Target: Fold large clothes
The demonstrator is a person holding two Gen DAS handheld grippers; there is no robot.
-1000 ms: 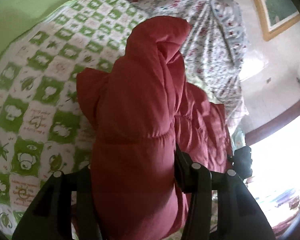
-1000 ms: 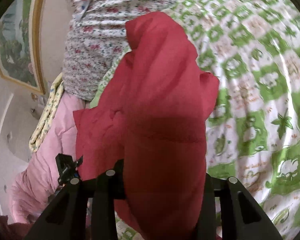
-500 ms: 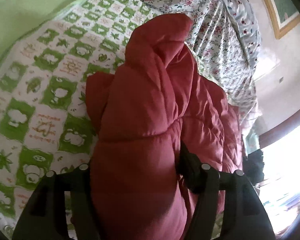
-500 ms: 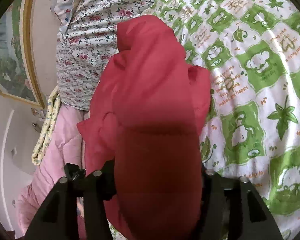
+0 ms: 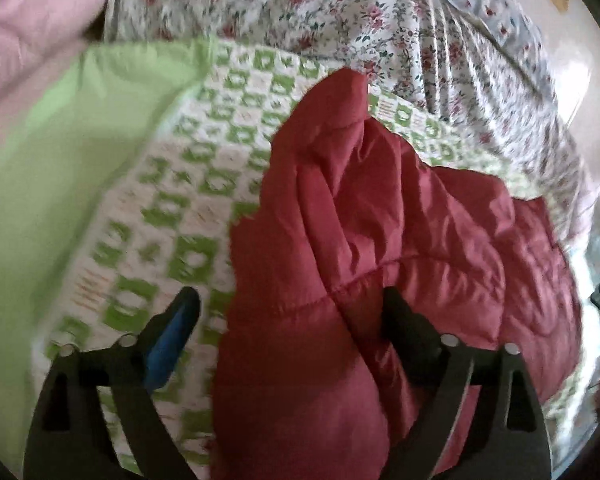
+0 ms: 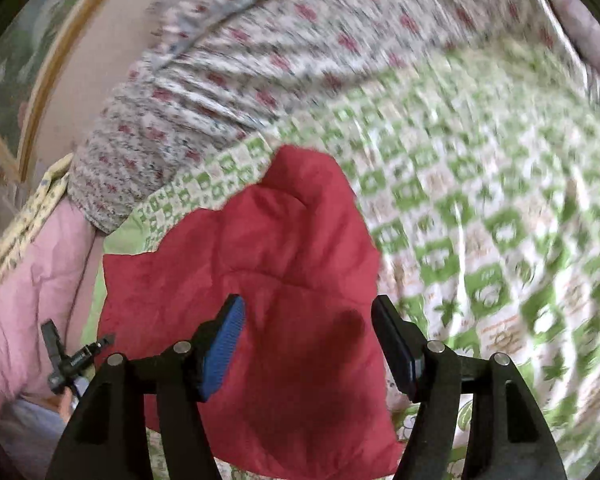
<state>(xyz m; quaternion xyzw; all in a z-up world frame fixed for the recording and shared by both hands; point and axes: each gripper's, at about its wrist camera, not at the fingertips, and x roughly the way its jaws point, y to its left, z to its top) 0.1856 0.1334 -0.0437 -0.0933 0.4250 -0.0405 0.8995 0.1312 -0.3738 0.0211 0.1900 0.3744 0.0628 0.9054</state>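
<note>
The red padded jacket [image 5: 360,264] lies bunched on the bed's green-and-white checked cover [image 6: 480,208], near a flowered quilt [image 5: 380,20]. The left tongs [image 5: 288,320] and right tongs [image 6: 308,320] both stand released, jaws spread over the jacket.

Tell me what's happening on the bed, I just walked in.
A person with a handheld gripper in each hand is folding a red puffer jacket on the green-checked bedspread. Both the left gripper and right gripper have open jaws; the jacket lies bunched on the bed, not clamped.
</note>
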